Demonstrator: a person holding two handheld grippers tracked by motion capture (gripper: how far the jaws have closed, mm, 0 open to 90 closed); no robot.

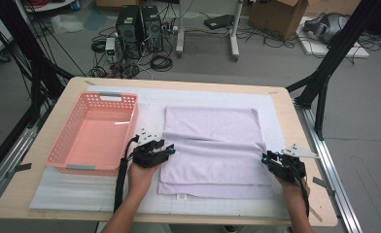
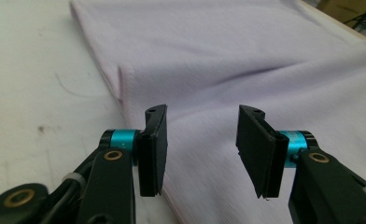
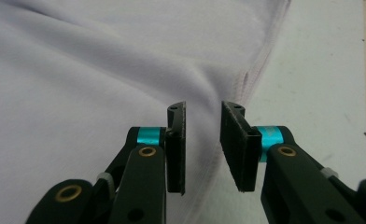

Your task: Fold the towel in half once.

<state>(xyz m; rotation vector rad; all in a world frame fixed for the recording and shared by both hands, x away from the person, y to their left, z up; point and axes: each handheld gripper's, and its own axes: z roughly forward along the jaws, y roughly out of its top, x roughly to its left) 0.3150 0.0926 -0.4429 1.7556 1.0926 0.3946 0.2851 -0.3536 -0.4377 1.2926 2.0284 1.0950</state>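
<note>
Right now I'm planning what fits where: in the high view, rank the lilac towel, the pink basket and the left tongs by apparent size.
1. lilac towel
2. pink basket, clearly smaller in outline than the towel
3. left tongs, far smallest

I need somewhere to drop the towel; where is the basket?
In the high view the pink basket sits left on the table, beside the towel, by the left gripper.

High view looks forward and down over the whole pale wooden desk (image 1: 295, 121); both gripper views sit low and close, sharing the folded lilac cloth towel (image 1: 213, 145) (image 2: 246, 60) (image 3: 102, 65).
</note>
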